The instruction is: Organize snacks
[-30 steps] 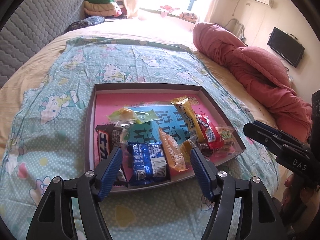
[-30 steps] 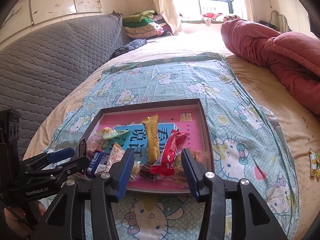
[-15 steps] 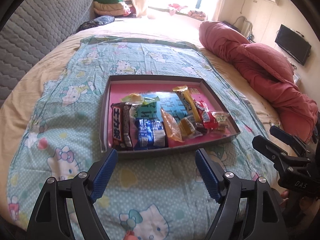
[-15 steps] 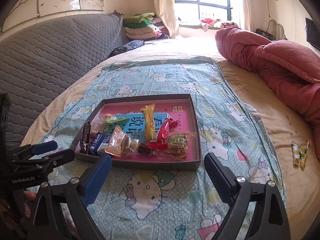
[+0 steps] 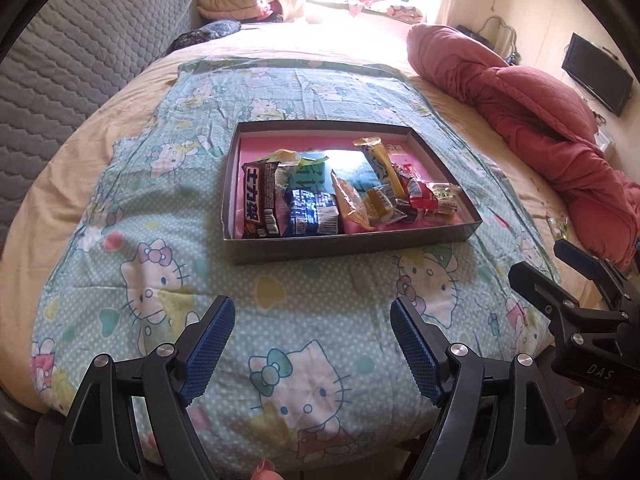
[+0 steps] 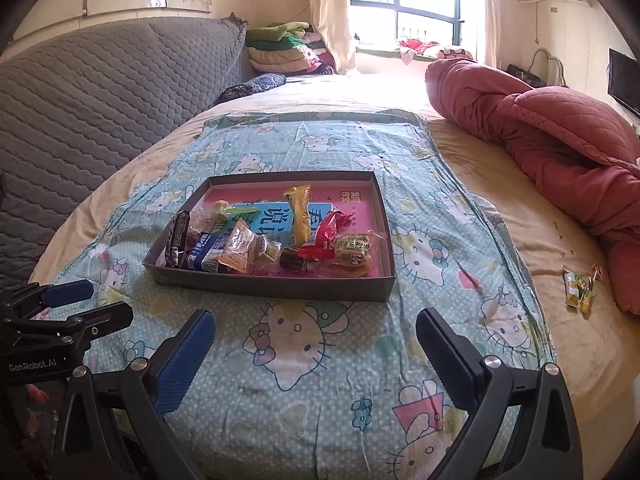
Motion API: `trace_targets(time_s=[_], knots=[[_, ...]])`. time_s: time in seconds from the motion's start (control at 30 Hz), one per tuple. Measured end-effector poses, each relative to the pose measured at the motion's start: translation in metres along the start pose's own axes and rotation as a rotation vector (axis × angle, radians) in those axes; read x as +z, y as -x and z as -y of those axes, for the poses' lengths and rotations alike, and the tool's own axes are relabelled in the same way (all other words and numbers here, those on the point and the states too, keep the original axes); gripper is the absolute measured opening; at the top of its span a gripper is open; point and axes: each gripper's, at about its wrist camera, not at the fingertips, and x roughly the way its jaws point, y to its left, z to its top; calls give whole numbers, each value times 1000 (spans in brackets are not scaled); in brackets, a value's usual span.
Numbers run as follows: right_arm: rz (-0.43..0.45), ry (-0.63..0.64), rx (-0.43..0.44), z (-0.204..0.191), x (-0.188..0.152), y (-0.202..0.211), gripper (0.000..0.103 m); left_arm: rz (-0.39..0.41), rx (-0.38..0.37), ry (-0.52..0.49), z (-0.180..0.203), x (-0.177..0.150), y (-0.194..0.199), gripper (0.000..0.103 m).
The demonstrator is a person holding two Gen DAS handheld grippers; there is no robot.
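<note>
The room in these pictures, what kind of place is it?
Most likely a home bedroom: a large bed with a quilted grey headboard, a rolled pink quilt, and folded blankets stacked near the window.

We see a home bedroom: a bed (image 6: pixel 500 240) with a quilted grey headboard (image 6: pixel 100 92), a cartoon-cat sheet (image 6: pixel 320 344), a rolled red quilt (image 6: pixel 540 140), folded blankets (image 6: pixel 280 50) beside a curtained window (image 6: pixel 420 4), and a wall-mounted television (image 5: pixel 598 74).
</note>
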Motion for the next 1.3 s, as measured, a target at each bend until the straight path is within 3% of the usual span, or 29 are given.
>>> trace_targets(time_s=[1.3], knots=[[-43,-28,14,2,-7,-10,101,-19,8,-9,1,-2,-5,81]])
